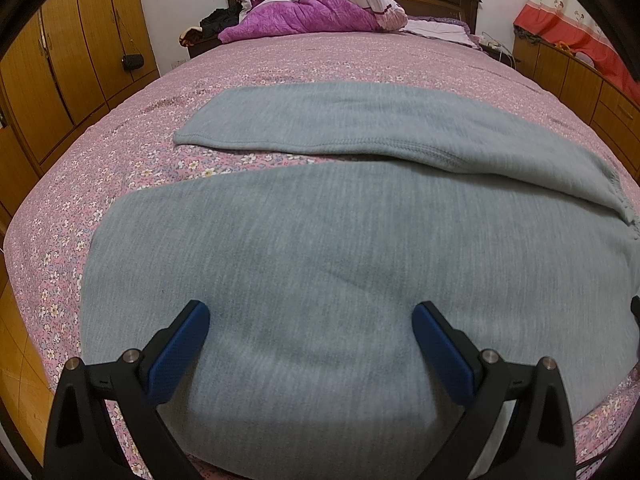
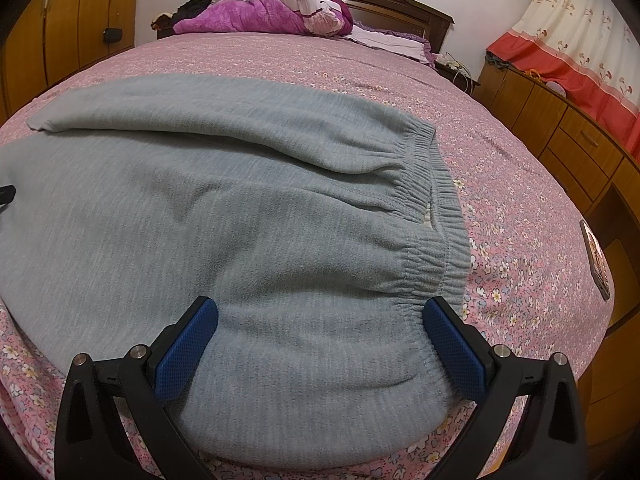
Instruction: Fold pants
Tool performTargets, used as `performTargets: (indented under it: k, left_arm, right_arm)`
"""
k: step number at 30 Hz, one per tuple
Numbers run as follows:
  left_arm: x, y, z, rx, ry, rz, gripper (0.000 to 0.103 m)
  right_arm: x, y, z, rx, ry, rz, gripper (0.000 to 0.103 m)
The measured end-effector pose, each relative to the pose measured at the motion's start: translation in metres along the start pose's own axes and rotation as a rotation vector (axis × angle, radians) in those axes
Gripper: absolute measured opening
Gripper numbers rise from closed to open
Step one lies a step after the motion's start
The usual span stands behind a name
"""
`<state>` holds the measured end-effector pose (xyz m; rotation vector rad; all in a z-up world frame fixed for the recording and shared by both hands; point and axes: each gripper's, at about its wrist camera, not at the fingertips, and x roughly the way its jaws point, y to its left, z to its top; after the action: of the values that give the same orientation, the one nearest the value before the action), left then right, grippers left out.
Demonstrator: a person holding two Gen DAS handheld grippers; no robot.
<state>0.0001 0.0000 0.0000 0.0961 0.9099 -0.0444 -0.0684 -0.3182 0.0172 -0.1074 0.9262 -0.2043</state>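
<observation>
pants (image 1: 320, 248): grey, spread flat on floral bed sheet (image 1: 60, 216), legs apart
left gripper (image 1: 311, 322): low over near leg, jaws wide apart, holding nothing, fabric between and ahead
right gripper (image 2: 320, 320): low over waist end, jaws wide, empty; waistband (image 2: 438, 216) beside right fingertip

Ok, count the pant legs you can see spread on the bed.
2. The far leg lies toward the headboard; the near leg lies under the open left gripper. Both join at the waistband.
</observation>
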Motion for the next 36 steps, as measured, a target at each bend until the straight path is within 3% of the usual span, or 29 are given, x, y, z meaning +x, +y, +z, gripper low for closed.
performTargets:
  k: [36]
  left_arm:
    - [-0.0001, 0.0049, 0.0015, 0.004, 0.017, -0.008, 0.103]
  right_arm:
    - [-0.0047, -0.0021, 0.0086, 0.009, 0.030, 0.033, 0.100]
